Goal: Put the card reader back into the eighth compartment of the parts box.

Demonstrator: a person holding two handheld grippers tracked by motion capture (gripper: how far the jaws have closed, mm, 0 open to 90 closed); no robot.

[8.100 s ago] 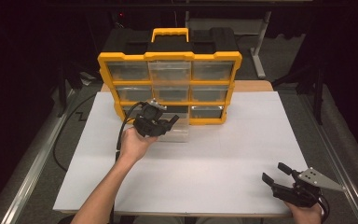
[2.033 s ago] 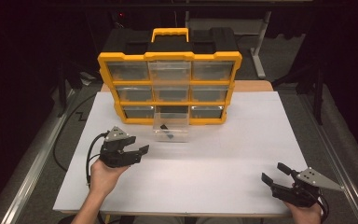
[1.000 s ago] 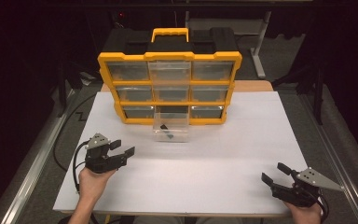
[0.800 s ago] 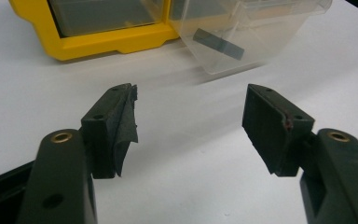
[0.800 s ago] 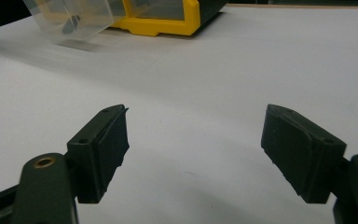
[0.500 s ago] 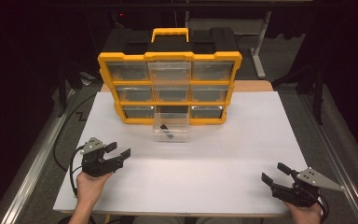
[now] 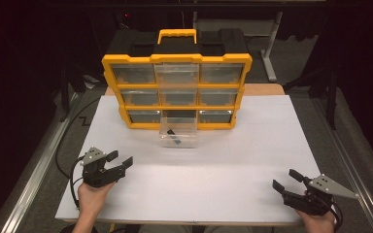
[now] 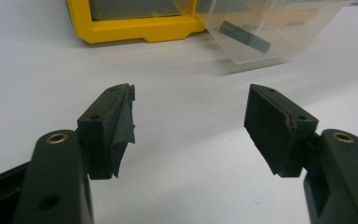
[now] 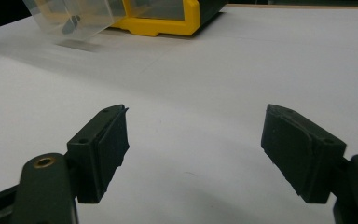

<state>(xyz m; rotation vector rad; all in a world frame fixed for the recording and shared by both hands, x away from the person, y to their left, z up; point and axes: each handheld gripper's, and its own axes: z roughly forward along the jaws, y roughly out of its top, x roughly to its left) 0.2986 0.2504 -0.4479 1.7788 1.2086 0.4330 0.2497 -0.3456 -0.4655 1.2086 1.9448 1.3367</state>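
A yellow and black drawer cabinet point(image 7: 177, 87) stands at the back of the white table point(image 7: 252, 160). Its bottom middle clear drawer point(image 7: 178, 132) is pulled out and holds a small black part point(image 7: 171, 132). The same drawer point(image 8: 265, 28) with the black part point(image 8: 244, 36) appears ahead of my left gripper point(image 8: 189, 126), which is open and holds nothing. That left gripper point(image 7: 119, 162) sits low at the table's front left. Open and with nothing in it, my right gripper point(image 7: 284, 179) rests at the front right; its own view point(image 9: 193, 149) looks over bare table toward the drawer point(image 9: 74, 18).
The cabinet point(image 8: 135, 21) holds several shut clear drawers. A metal rail point(image 7: 34, 174) runs along the table's left side, and a cable point(image 7: 65, 145) trails from the left gripper. Dark floor and a stand leg point(image 7: 269, 43) lie behind the cabinet.
My left gripper has drawn back from the pulled-out drawer to the front left of the table, staying open. The right gripper has not moved.
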